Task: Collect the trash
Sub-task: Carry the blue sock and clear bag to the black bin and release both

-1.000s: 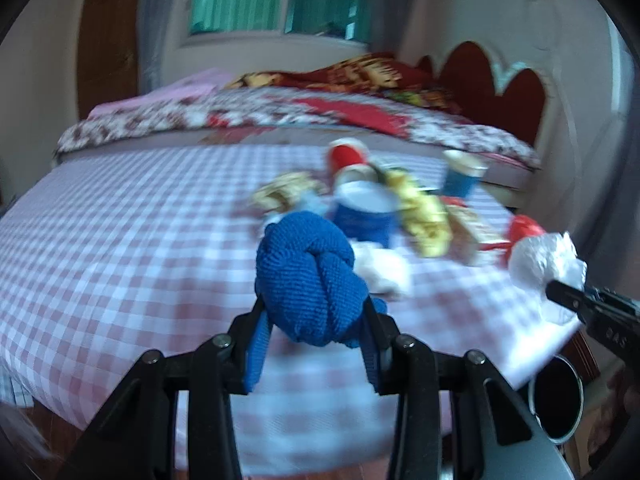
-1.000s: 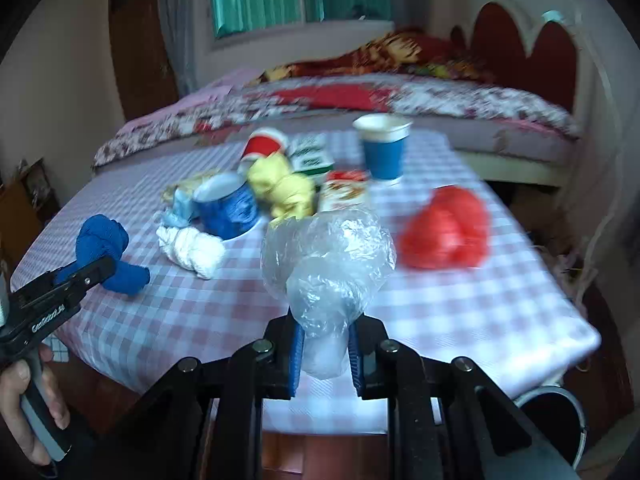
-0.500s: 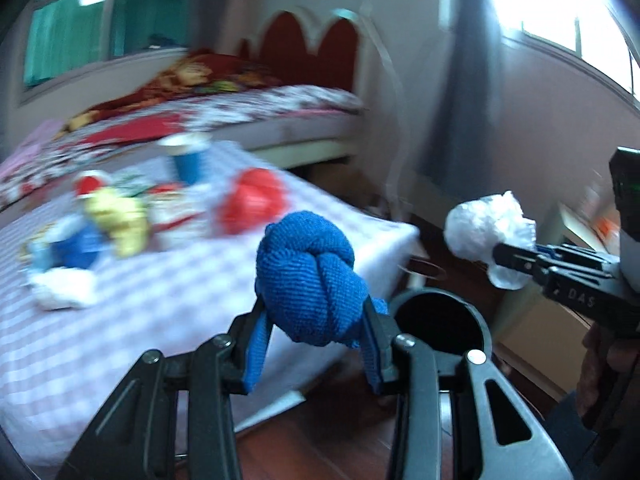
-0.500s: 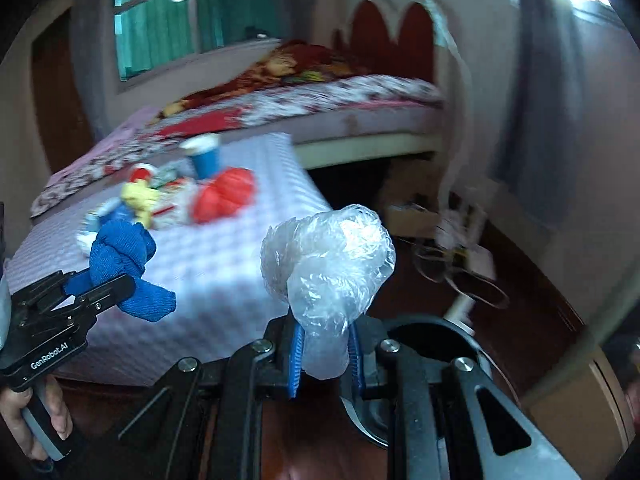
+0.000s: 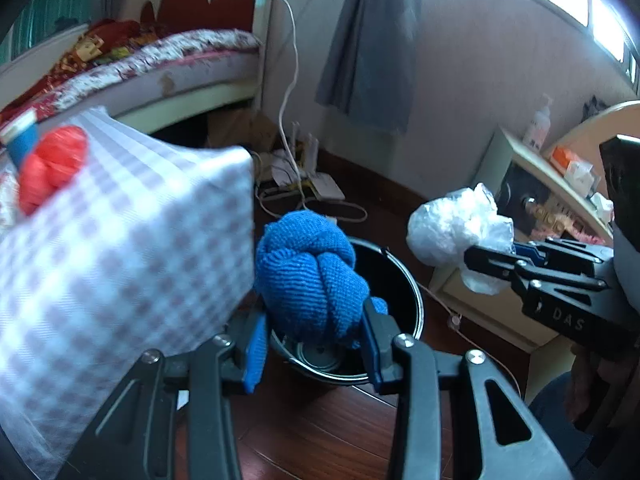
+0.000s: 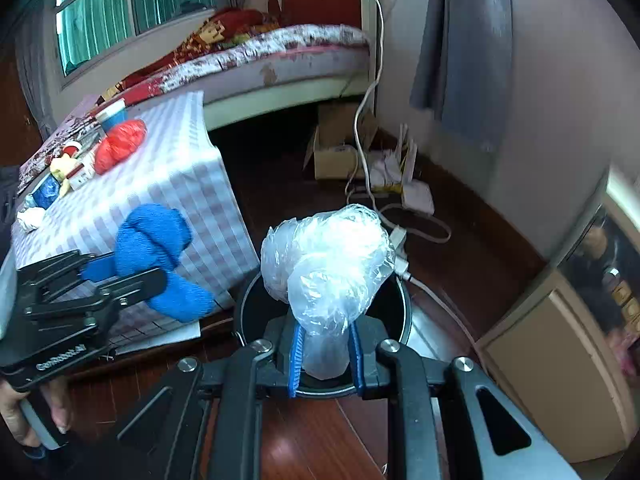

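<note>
My left gripper (image 5: 314, 344) is shut on a knotted blue cloth (image 5: 310, 276) and holds it over the near rim of a black bin (image 5: 404, 292) on the floor. My right gripper (image 6: 326, 354) is shut on a crumpled clear plastic bag (image 6: 328, 256) above the same bin (image 6: 402, 312). In the left wrist view the right gripper (image 5: 480, 260) with the plastic bag (image 5: 456, 228) is to the right of the bin. In the right wrist view the left gripper (image 6: 132, 276) with the blue cloth (image 6: 156, 248) is to the left of the bin.
A table with a checked cloth (image 6: 176, 184) stands left of the bin, carrying a red bundle (image 6: 120, 146), cups and other litter. Cables and a cardboard box (image 6: 336, 148) lie on the wooden floor behind. A cabinet (image 6: 552, 360) stands to the right.
Both grippers have swung away from the table to the right and down, carrying the blue cloth and the plastic bag to just above the black bin.
</note>
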Demonstrator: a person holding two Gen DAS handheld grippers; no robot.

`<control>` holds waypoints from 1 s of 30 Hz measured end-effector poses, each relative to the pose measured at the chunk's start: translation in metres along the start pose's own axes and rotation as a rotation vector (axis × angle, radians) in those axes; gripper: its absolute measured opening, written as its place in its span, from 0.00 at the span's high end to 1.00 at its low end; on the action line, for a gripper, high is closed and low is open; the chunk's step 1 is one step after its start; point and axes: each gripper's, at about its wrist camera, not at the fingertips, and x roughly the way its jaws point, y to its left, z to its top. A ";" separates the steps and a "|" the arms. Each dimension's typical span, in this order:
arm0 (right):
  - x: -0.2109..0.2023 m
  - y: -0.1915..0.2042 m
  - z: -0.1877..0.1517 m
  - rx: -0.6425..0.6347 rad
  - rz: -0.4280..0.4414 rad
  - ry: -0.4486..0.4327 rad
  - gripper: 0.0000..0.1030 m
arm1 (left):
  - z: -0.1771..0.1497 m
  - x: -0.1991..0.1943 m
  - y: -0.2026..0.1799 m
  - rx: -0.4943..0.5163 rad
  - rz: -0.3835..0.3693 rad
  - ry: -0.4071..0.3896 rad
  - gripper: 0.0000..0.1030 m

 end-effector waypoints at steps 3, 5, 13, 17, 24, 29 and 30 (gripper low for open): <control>0.021 -0.012 -0.001 0.002 0.010 0.038 0.80 | -0.001 0.025 0.000 -0.018 -0.024 0.040 0.60; 0.036 -0.020 -0.002 0.002 0.023 0.063 0.80 | -0.003 0.039 0.002 -0.036 -0.055 0.067 0.60; 0.084 -0.038 0.000 -0.003 0.098 0.158 0.80 | -0.003 0.095 0.005 -0.045 -0.088 0.196 0.59; 0.113 -0.038 0.003 -0.004 0.116 0.224 0.64 | -0.005 0.103 0.007 -0.045 -0.082 0.199 0.17; 0.122 -0.071 -0.003 0.120 0.034 0.250 0.02 | -0.018 0.079 0.024 -0.101 0.039 0.175 0.01; 0.096 -0.057 -0.002 0.120 -0.015 0.168 0.01 | -0.021 0.042 0.029 -0.122 0.170 0.122 0.01; 0.091 -0.053 -0.002 0.121 -0.027 0.152 0.01 | -0.022 0.038 0.031 -0.122 0.179 0.115 0.01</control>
